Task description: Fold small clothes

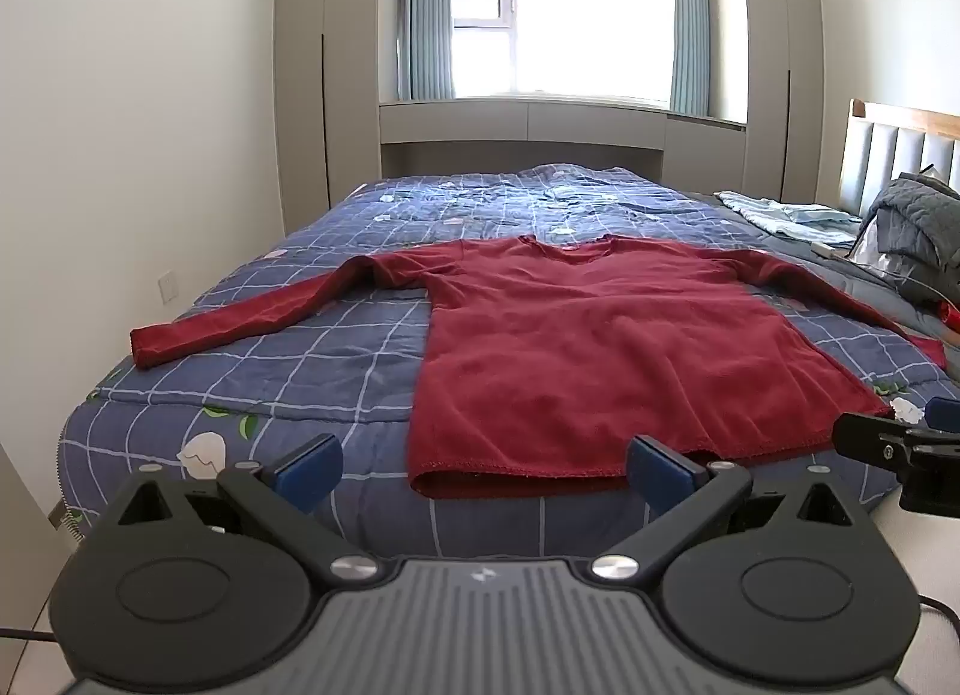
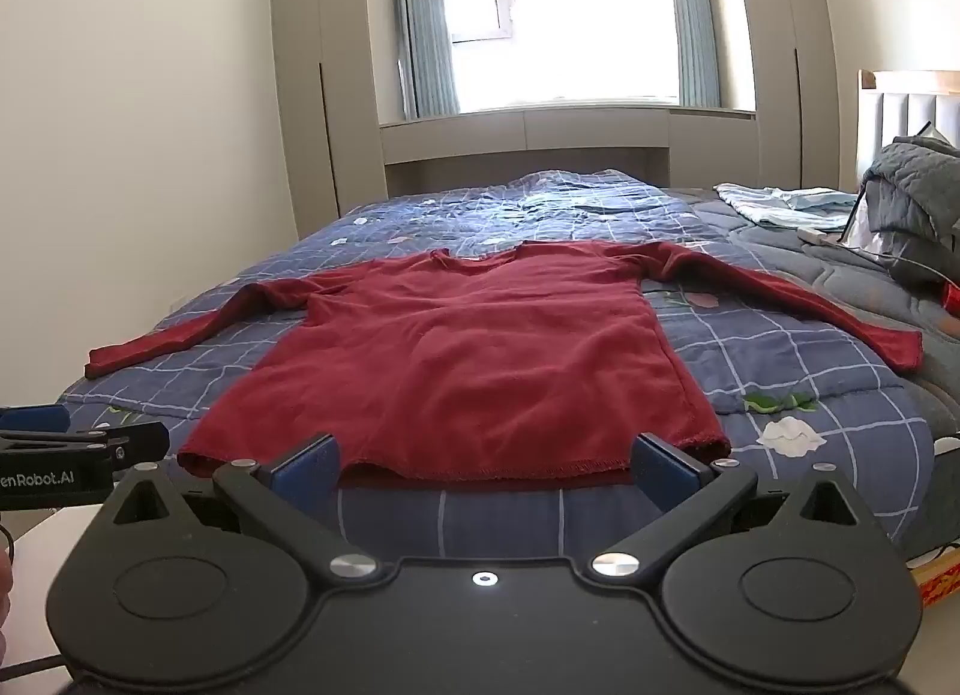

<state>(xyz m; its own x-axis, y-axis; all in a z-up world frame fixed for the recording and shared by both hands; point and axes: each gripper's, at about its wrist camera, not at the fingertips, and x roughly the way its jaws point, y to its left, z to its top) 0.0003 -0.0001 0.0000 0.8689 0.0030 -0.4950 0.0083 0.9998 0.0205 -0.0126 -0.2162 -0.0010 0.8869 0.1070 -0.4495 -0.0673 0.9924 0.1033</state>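
Ahead of both tongs, the bed (image 1: 336, 335) carries the red shirt (image 1: 588, 353) spread flat, sleeves out, hem nearest. Left tongs (image 1: 483, 470) and right tongs (image 2: 483, 467) gape wide, holding nothing. Pinching the hem risks catching the quilt beneath, or only one layer, skewing the fold. Only the right view shows the right cuff (image 2: 900, 350) whole; the left view shows the left cuff (image 1: 150, 344) better.

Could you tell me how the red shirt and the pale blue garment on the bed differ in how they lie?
The red shirt lies spread flat near the foot of the bed, sleeves stretched out to both sides; the pale blue garment lies rumpled farther back on the right. The red shirt rests on the blue checked quilt; the pale blue garment rests on grey bedding. Neither is folded yet, and neither hand-held gripper touches them.
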